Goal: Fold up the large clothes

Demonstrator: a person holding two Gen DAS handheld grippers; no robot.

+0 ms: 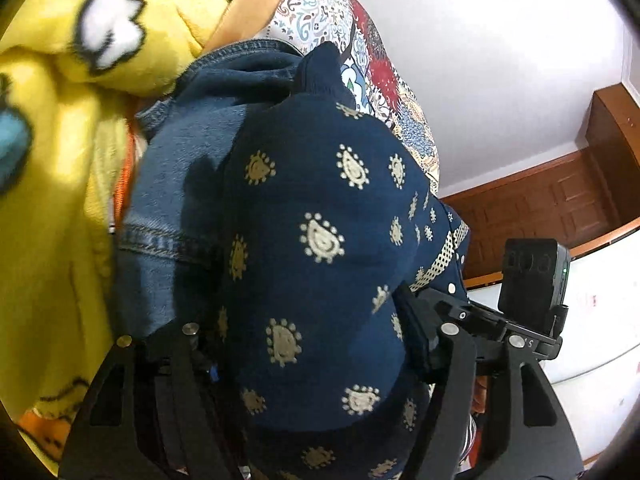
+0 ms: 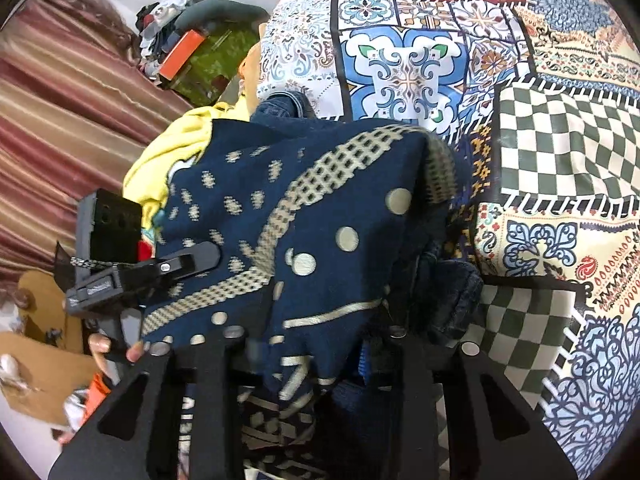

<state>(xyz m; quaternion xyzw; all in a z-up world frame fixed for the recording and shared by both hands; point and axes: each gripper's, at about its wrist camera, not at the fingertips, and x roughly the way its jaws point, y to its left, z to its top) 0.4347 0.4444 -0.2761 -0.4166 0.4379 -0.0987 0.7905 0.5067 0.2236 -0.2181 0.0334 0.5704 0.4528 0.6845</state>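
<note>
A navy garment [image 1: 320, 200] with beige paisley motifs lies bundled over my left gripper [image 1: 308, 344], filling the space between its arms and hiding the fingertips. From the right wrist view one finger of the left gripper [image 2: 188, 264] rests on top of the same navy garment [image 2: 320, 200], and a hand [image 2: 100, 346] holds that tool. The cloth also drapes over my right gripper [image 2: 316, 340] and buries its fingertips. Seen from the left, the right gripper [image 1: 416, 332] sits at the garment's banded edge. Beneath the bundle lies a denim garment [image 1: 180, 160].
A yellow fleece blanket [image 1: 60, 80] is heaped to the left of the denim. The patchwork bedspread [image 2: 540, 140] stretches away to the right. A striped curtain [image 2: 60, 100], a clutter pile with an orange box [image 2: 184, 52] and cardboard [image 2: 40, 352] are off the bed's side. Wooden furniture [image 1: 540, 200] stands by the wall.
</note>
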